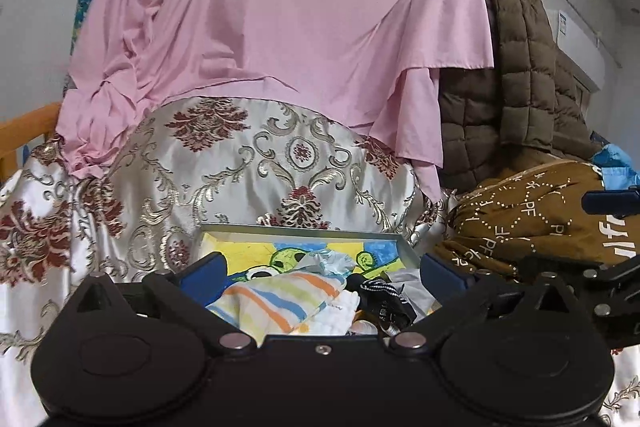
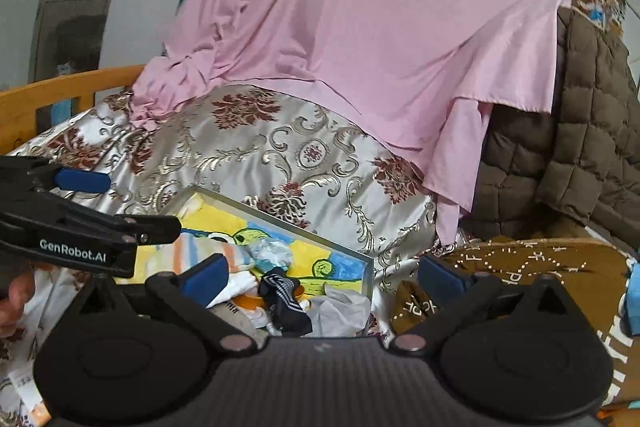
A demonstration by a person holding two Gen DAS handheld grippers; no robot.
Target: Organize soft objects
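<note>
A shallow box (image 1: 300,229) with a cartoon-print lining lies on the bed and holds small soft items. Among them are a striped cloth (image 1: 276,299) in orange, yellow and blue, a black patterned sock (image 1: 380,295) and a crumpled light-blue piece (image 1: 328,261). My left gripper (image 1: 324,277) hovers over the box's near side, open, with nothing between its blue pads. In the right wrist view the same box (image 2: 280,219), striped cloth (image 2: 208,251) and black sock (image 2: 284,295) show. My right gripper (image 2: 324,277) is open and empty above them. The left gripper (image 2: 124,203) enters from the left.
A floral satin bedspread (image 1: 240,155) covers the bed. A pink sheet (image 1: 280,7) drapes over a tall pile behind the box. A brown quilted jacket (image 1: 520,87) and a brown printed garment (image 1: 520,219) lie to the right. A wooden bed rail (image 2: 60,91) runs along the left.
</note>
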